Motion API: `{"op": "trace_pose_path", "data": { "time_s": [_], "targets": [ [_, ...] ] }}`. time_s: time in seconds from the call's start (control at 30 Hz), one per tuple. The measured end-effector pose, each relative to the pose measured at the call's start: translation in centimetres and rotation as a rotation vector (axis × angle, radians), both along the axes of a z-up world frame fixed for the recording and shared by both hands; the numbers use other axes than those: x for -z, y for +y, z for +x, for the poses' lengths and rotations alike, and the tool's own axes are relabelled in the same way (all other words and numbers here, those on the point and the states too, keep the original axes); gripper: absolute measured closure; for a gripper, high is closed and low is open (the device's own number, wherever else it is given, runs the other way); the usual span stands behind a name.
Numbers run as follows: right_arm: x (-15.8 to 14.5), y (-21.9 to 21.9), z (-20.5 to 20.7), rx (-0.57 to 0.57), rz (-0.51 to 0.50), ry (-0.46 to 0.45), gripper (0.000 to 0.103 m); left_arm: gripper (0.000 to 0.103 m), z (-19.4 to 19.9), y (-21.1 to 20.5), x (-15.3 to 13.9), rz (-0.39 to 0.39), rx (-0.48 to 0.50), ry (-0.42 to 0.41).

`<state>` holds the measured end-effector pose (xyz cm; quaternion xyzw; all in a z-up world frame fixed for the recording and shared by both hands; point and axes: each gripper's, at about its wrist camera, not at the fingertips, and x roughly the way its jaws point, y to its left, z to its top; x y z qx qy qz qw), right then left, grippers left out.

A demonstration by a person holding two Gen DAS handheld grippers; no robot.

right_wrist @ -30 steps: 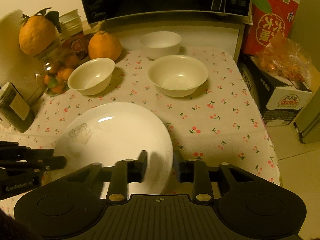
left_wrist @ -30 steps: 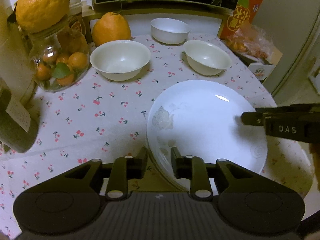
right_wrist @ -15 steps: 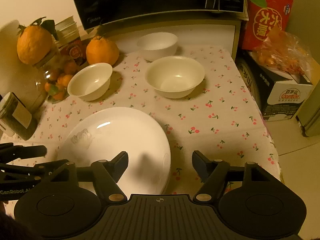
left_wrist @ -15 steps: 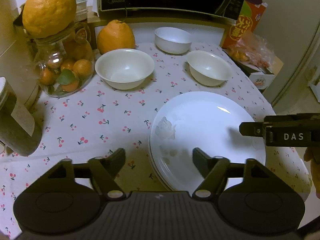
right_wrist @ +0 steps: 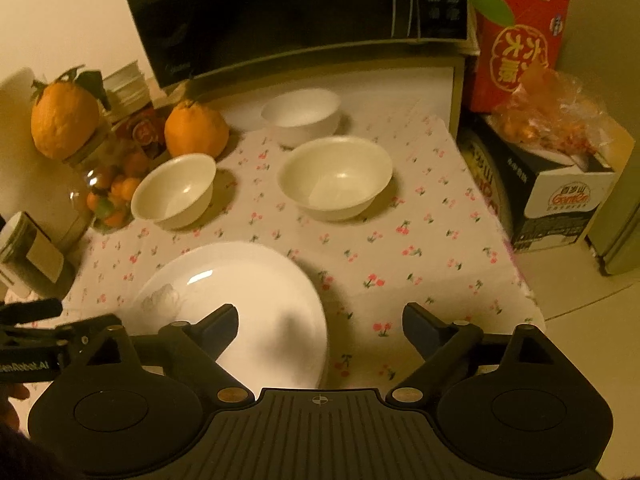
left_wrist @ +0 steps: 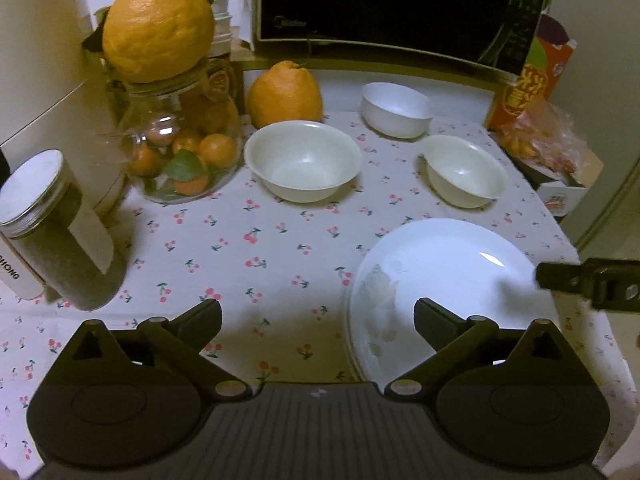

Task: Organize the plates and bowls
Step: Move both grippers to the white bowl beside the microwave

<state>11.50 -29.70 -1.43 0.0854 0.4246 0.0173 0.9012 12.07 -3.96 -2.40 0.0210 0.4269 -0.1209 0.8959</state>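
Plates stacked at table's near edge; three bowls unstacked (far side). Left gripper, right gripper spread, empty.

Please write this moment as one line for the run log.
left gripper: open, empty | right gripper: open, empty | plates: stacked on table | three bowls: separate

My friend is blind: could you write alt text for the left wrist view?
An open left gripper hovers over a cherry-print tablecloth beside stacked white plates. Three empty bowls sit behind, near a jar of oranges.
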Motion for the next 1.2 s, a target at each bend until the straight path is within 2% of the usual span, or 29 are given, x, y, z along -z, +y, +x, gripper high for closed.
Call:
{"op": "trace_pose_path", "data": {
  "time_s": [0.2,0.33,0.43,0.57,0.7,0.97,1.2],
  "targets": [
    [-1.5,-0.7,0.0,0.044,0.015,-0.036,0.007,0.001,0.8,0.3,-0.1,0.025,-0.040,0.009],
    [-2.6,-1.5,0.6,0.075,0.062,-0.040,0.005,0.001,1.4,0.0,-1.0,0.012,-0.071,0.009],
    [-3.2,-2.1,1.7,0.086,0.103,-0.027,0.005,0.001,2.0,-0.9,-1.9,0.009,-0.055,-0.001],
    [-4.2,-3.0,3.8,0.096,0.105,-0.037,0.005,0.001,3.6,-2.3,-3.5,0.026,-0.032,-0.036],
    [-4.8,-4.2,6.3,0.126,0.140,-0.044,0.005,0.001,5.7,-3.6,-4.7,0.006,-0.020,-0.043],
    [-4.7,-5.2,11.6,0.143,0.188,-0.053,0.005,0.001,10.4,-6.3,-5.2,0.001,0.000,-0.040],
    [-2.8,-6.2,15.9,0.171,0.280,-0.048,0.005,0.001,14.2,-8.8,-4.2,0.005,0.016,-0.062]
  ]
}}
